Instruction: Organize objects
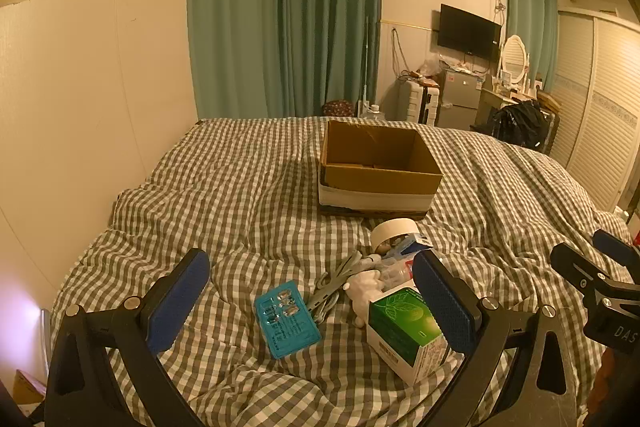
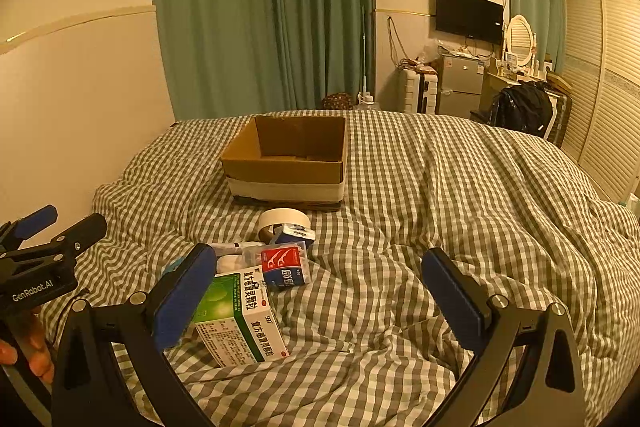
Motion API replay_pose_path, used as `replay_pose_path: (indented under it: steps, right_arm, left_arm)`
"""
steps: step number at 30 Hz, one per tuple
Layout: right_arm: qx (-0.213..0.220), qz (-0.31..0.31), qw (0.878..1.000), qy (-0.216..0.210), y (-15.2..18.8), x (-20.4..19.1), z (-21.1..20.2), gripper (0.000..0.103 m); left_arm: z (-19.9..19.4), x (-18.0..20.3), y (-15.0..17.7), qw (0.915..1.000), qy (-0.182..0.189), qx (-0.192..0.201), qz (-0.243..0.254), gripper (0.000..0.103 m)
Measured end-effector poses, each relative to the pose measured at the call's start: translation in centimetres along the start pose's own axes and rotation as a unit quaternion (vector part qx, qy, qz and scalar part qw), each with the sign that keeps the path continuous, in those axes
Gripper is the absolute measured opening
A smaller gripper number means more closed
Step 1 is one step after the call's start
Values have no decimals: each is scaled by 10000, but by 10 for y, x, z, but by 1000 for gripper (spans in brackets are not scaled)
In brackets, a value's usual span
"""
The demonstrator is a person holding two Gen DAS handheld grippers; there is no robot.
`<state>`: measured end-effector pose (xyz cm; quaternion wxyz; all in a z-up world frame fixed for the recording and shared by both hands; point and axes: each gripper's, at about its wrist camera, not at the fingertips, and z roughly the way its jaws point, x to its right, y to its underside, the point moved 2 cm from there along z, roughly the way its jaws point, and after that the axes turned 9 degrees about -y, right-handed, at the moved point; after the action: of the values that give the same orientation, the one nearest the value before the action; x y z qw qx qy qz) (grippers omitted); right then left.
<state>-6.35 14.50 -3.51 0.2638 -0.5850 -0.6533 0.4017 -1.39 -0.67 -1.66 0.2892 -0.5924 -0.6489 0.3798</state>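
Observation:
An open cardboard box [image 1: 380, 167] [image 2: 288, 163] stands on the checked bed cover [image 1: 248, 187] [image 2: 440, 187]. Nearer me lies a pile: a green-and-white medicine box [image 1: 404, 331] [image 2: 236, 319], a blue blister pack [image 1: 286, 319], a grey cable [image 1: 334, 285], a white toy [image 1: 366, 291], a tape roll [image 1: 394, 231] [image 2: 282, 221] and a red-and-blue floss box [image 2: 286, 267]. My left gripper [image 1: 320, 303] is open above the pile, the blister pack between its fingers. My right gripper [image 2: 320, 295] is open to the right of the pile, nothing between its fingers.
Teal curtains [image 1: 284, 11] hang behind the bed. At the back right stand a small fridge [image 2: 460, 87], a wall television [image 2: 468, 15], a dressing table with a mirror [image 2: 520, 39] and a black bag [image 2: 524, 107]. A slatted wardrobe [image 2: 604, 87] lines the right wall.

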Motion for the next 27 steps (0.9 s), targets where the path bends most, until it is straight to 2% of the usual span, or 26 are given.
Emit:
replay_pose_path:
  steps: [27]
  right_arm:
    - [-35,-156,9993,-327,2,-12,-2,103]
  left_arm:
    - [5,-4,-1,9999,-50,-134,46,103]
